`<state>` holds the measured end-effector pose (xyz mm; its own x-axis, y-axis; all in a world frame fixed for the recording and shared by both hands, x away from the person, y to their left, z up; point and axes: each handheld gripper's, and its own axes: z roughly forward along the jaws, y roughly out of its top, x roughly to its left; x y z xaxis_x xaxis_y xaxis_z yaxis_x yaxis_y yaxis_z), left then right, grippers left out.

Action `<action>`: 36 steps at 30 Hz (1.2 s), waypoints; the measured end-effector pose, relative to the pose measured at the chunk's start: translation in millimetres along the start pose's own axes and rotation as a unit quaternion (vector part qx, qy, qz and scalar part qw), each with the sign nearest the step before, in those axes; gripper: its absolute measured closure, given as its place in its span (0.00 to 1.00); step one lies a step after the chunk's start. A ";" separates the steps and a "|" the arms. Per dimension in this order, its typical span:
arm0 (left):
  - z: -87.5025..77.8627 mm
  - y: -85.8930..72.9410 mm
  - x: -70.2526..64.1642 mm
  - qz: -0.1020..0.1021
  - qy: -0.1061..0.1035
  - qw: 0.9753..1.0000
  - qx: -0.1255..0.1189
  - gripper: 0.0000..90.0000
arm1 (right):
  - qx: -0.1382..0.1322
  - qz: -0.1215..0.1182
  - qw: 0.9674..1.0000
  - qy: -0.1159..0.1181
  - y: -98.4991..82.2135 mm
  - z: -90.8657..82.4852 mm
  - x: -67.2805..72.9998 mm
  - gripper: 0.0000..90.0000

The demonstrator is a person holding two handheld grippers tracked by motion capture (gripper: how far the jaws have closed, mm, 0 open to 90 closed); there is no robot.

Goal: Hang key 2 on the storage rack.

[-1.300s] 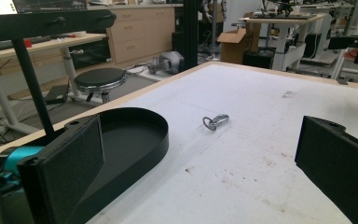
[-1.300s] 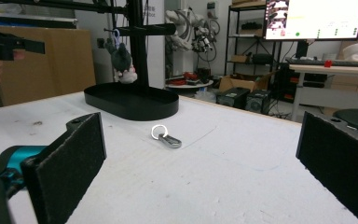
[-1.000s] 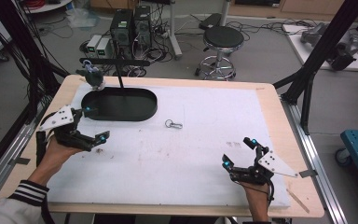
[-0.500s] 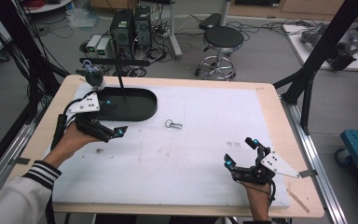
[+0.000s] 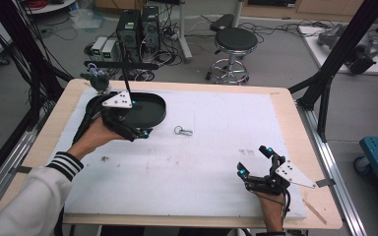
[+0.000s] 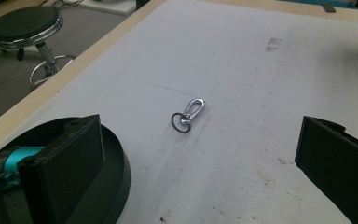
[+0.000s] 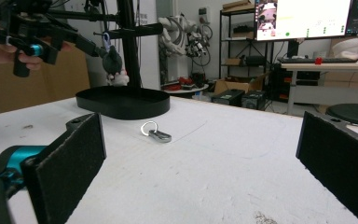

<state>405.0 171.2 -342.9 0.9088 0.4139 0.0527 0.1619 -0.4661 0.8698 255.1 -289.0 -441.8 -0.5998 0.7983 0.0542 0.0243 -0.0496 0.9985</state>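
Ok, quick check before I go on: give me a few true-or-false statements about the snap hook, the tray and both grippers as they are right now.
1. The snap hook lies on the white mat, outside the black oval tray. True.
2. The left gripper is shut on the snap hook. False: its jaws are wide open and the hook lies free on the mat ahead of them.
3. The right gripper is open and holds nothing. True.
4. The snap hook has a ring attached at one end. True.
5. The right gripper is nearer the snap hook than the left gripper. False: the left is close beside it, the right sits near the table's front edge.
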 end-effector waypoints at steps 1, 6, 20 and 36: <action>2.7 1.6 0.3 0.000 0.000 1.000 0.003 0.02 | 0.002 -0.001 1.000 0.000 -0.7 0.0 0.4 0.01; 17.4 10.4 0.8 0.010 -0.005 1.000 0.029 0.02 | 0.005 -0.010 1.000 0.000 -4.8 0.6 1.6 0.01; 58.5 30.5 -1.4 0.024 -0.022 0.996 0.087 0.02 | -0.006 -0.022 1.000 -0.004 -9.3 0.3 2.6 0.01; 98.2 33.6 9.4 0.013 -0.013 0.990 0.140 0.02 | -0.004 -0.015 1.000 -0.006 -12.3 -0.8 1.8 0.01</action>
<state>456.8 82.7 -361.3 0.9233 0.3798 0.0576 0.2349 -0.6768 0.6977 253.1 -287.4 -453.9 -0.5907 0.8065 0.0250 0.0002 -0.0308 0.9995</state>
